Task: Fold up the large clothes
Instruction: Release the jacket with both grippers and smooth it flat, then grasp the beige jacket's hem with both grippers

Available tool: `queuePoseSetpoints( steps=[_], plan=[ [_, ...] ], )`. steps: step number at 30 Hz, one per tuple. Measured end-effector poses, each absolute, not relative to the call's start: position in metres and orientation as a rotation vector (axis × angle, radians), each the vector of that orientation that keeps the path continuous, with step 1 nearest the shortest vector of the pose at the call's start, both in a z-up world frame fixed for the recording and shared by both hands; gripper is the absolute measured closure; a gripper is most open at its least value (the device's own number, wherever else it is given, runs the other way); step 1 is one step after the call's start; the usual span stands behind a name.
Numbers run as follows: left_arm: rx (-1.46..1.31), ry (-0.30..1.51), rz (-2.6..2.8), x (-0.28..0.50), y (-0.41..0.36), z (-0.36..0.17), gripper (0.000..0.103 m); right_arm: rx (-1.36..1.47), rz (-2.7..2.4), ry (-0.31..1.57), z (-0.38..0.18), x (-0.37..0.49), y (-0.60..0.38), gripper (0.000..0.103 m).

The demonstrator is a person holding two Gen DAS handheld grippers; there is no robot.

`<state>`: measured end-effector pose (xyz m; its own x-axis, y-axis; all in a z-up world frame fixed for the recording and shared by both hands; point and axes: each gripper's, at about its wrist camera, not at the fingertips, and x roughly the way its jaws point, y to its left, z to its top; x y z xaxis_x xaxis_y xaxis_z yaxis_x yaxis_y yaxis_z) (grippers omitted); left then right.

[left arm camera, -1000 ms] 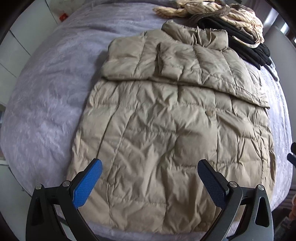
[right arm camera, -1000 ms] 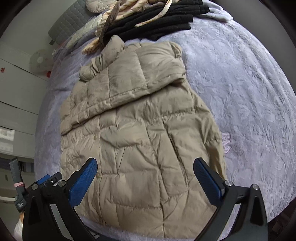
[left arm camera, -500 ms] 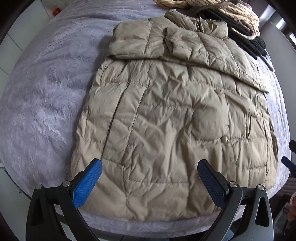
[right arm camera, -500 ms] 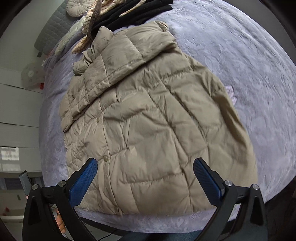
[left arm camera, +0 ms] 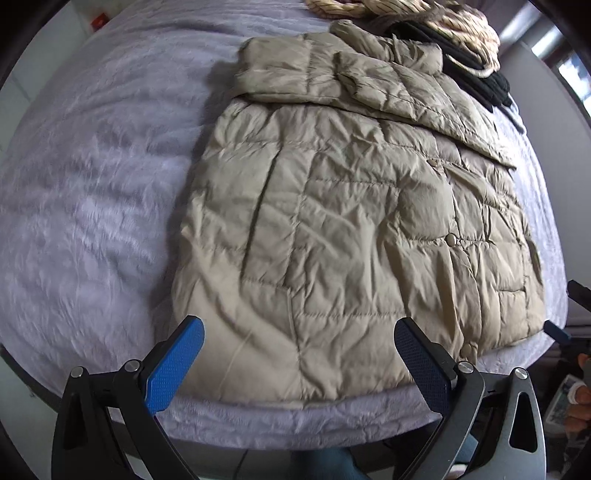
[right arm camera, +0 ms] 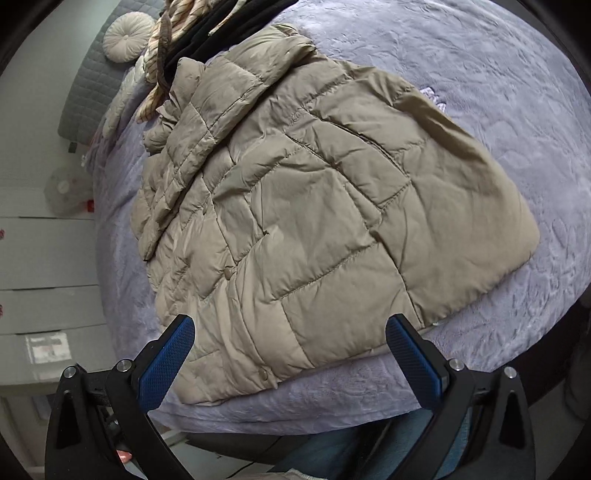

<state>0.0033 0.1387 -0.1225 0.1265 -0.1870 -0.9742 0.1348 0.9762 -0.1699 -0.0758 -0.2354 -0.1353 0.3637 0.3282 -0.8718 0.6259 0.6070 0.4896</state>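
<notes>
A beige quilted puffer jacket (left arm camera: 354,221) lies flat on a lilac bedspread (left arm camera: 92,184), its sleeves folded across the chest at the far end and its hem near the bed's front edge. It also shows in the right wrist view (right arm camera: 314,221). My left gripper (left arm camera: 299,358) is open and empty, hovering just above the hem's left part. My right gripper (right arm camera: 291,354) is open and empty, hovering over the hem's other part near the bed edge.
A pile of black and striped clothes (left arm camera: 443,33) lies beyond the collar, also seen in the right wrist view (right arm camera: 192,33). A round cushion (right arm camera: 127,35) and grey headboard (right arm camera: 96,81) stand at the far end. White drawers (right arm camera: 40,266) flank the bed (right arm camera: 498,92).
Both grippers have drawn back toward the bed's front edge and dropped lower, so the jacket's hem now sits close before the fingers. The jacket has not moved. Both stay open.
</notes>
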Motion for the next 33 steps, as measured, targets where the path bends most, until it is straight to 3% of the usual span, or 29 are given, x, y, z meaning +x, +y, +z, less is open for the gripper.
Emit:
queuePoseSetpoints(
  steps=[20, 33],
  plan=[
    [-0.59, 1.528, -0.122, -0.053, 0.187, -0.176, 0.0, 1.248, -0.189, 1.253, -0.185, -0.125, -0.288, 0.0],
    [-0.706, 1.545, -0.283, -0.031, 0.162, -0.21, 0.0, 1.386, -0.259, 1.184, -0.212, -0.142, -0.302, 0.0]
  ],
)
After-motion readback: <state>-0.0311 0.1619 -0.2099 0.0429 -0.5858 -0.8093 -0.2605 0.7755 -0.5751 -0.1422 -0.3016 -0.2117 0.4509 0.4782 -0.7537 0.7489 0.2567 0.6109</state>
